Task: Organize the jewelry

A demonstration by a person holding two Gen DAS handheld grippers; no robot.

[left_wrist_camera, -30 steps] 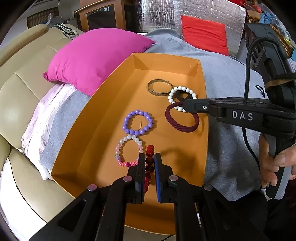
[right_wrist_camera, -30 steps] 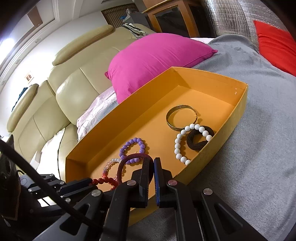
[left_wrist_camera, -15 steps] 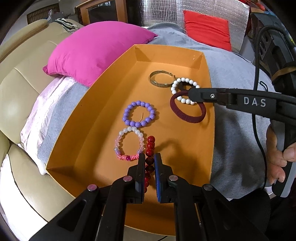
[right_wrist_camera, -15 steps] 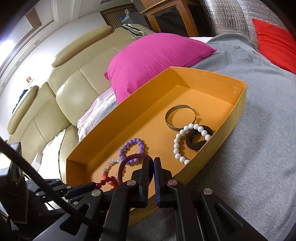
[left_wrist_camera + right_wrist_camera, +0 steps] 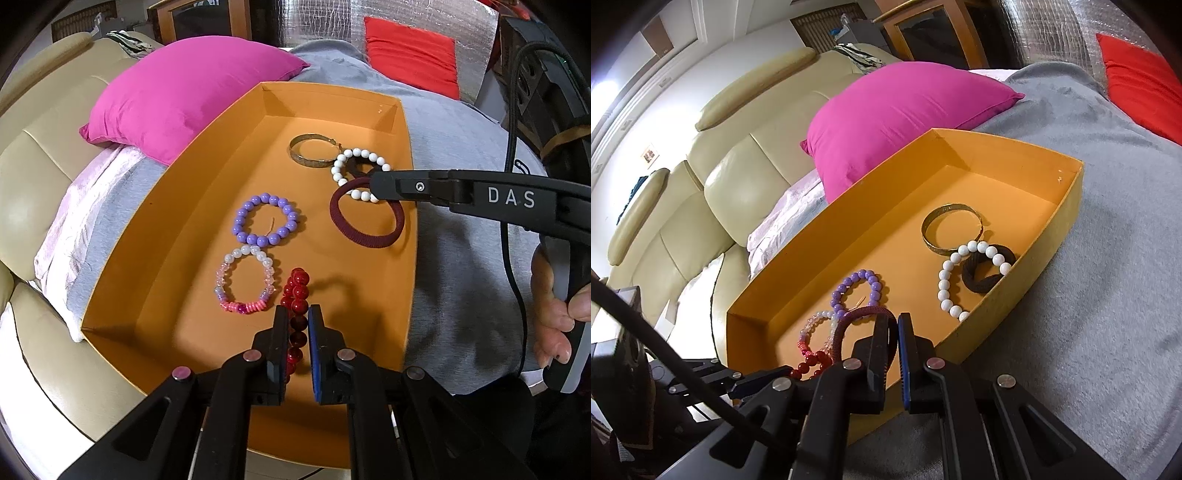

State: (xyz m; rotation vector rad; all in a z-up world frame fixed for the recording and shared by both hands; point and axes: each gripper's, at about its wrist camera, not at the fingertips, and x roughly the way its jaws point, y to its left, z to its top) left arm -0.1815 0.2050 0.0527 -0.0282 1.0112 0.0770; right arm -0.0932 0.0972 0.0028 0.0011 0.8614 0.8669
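Observation:
An orange tray (image 5: 192, 206) lies on a grey blanket. My left gripper (image 5: 298, 325) is shut on a red bead bracelet (image 5: 295, 295), held upright over the tray's near end. My right gripper (image 5: 894, 328) is shut on a maroon hair band (image 5: 369, 221), which hangs over the tray's right side; the band also shows in the right wrist view (image 5: 860, 317). In the tray lie a purple bead bracelet (image 5: 264, 218), a pink-and-white bead bracelet (image 5: 243, 284), a gold bangle (image 5: 312, 151), a white bead bracelet (image 5: 354, 162) and a dark hair band (image 5: 986, 273).
A magenta pillow (image 5: 184, 96) lies against the tray's left rim on a cream leather sofa (image 5: 33, 155). A red cushion (image 5: 410, 55) lies at the back right. The grey blanket (image 5: 1108, 258) spreads to the tray's right.
Both grippers stay shut on their pieces. The left view has shifted slightly back and up; the red bracelet sits a little nearer the pink-and-white one. The right gripper has barely moved.

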